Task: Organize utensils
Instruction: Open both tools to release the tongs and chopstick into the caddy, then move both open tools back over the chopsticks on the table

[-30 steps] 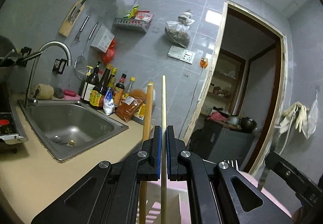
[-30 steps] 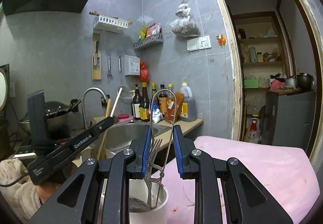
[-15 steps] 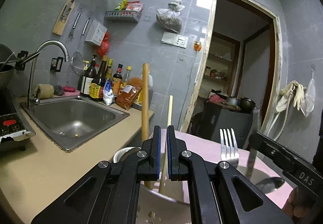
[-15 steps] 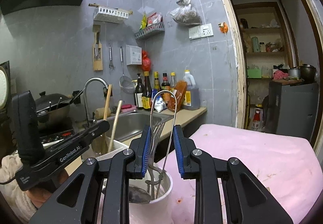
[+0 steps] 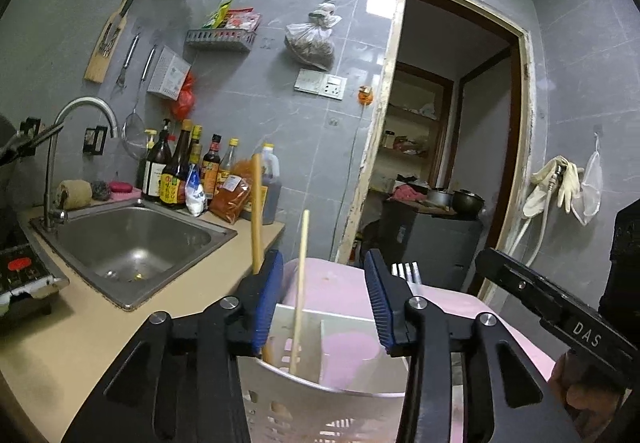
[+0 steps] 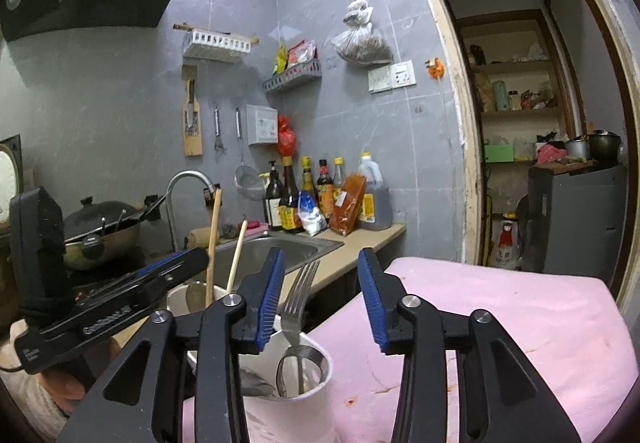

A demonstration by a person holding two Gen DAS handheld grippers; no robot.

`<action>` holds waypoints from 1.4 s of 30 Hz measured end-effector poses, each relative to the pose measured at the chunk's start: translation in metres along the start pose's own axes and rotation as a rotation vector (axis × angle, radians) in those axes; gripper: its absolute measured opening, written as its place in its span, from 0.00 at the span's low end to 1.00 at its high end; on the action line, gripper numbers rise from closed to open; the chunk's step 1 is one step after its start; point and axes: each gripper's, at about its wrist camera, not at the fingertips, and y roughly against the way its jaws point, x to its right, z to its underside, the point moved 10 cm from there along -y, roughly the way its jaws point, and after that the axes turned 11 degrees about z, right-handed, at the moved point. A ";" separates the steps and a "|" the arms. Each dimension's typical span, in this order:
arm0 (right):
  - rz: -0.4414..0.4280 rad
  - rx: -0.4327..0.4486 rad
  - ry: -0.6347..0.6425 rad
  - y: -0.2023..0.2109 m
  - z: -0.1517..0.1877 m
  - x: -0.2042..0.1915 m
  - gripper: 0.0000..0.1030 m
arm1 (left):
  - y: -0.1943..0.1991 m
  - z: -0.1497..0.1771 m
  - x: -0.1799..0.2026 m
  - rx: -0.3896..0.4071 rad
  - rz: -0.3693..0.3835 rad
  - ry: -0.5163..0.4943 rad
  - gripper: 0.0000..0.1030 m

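My left gripper (image 5: pixel 324 299) is open and empty above a white slotted utensil basket (image 5: pixel 320 399). A thin wooden stick (image 5: pixel 301 283) and a thicker wooden handle (image 5: pixel 256 211) stand in the basket's left compartment. My right gripper (image 6: pixel 320 297) is open and empty above a white cup (image 6: pixel 308 403) that holds a metal fork (image 6: pixel 300 291) and a looped metal utensil (image 6: pixel 298 367). Both containers stand on a pink surface (image 6: pixel 520 323). The left gripper also shows in the right wrist view (image 6: pixel 120 299), the right gripper's arm in the left wrist view (image 5: pixel 560 315).
A steel sink (image 5: pixel 128 247) with a tap (image 5: pixel 76 131) is set in the beige counter (image 5: pixel 80 331) at left. Sauce bottles (image 5: pixel 184 171) line the wall. A wok (image 6: pixel 100 231) sits on the stove. An open doorway (image 5: pixel 452 147) is at right.
Both grippers opened. The left let go of the thin wooden stick, which now stands in the basket. The right let go of the looped metal utensil, which dropped into the cup.
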 end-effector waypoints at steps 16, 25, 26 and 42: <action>0.303 0.027 -0.050 0.095 -0.007 0.121 0.92 | -0.001 -0.002 0.095 -0.032 0.139 -0.088 0.91; 0.444 -0.074 -0.036 0.146 0.022 0.183 0.98 | -0.026 0.040 0.163 -0.199 0.289 -0.143 0.92; 0.459 -0.095 -0.029 0.150 0.029 0.189 0.98 | -0.029 0.045 0.167 -0.217 0.296 -0.148 0.92; 0.392 -0.420 0.000 0.152 0.114 0.199 0.95 | -0.072 0.144 0.196 -0.574 0.313 -0.198 0.92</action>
